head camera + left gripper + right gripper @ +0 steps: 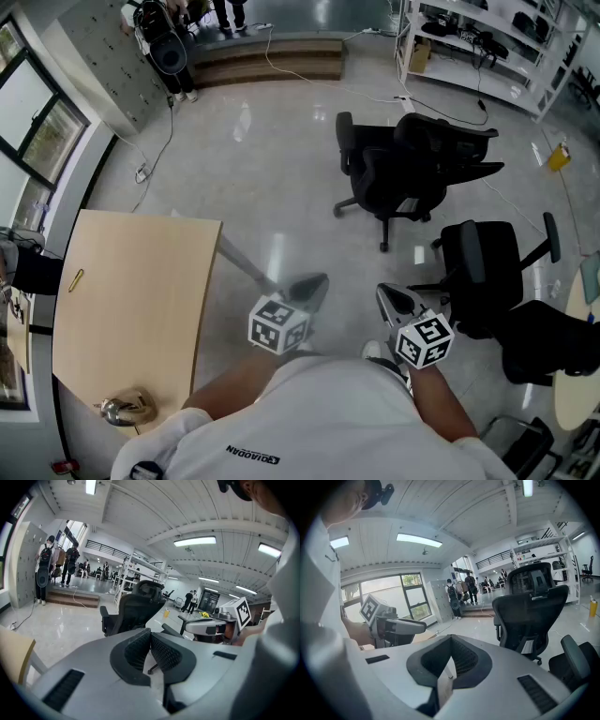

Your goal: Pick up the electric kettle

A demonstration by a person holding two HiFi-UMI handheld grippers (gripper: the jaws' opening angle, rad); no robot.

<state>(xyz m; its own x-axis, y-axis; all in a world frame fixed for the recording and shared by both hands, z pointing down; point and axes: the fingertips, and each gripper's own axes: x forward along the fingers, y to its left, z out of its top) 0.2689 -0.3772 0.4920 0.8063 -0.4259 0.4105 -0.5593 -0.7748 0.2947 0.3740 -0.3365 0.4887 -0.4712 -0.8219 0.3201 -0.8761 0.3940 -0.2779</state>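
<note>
Left hand-held gripper, right hand-held gripper: jaws together, empty, above floor.

Matt pale wood table, glossy smooth floor, shiny metal kettle.

Bright, even indoor light from ceiling strip lamps and windows; pale glare streaks on the glossy floor. Both gripper views bend strongly and darken at their round edges
</note>
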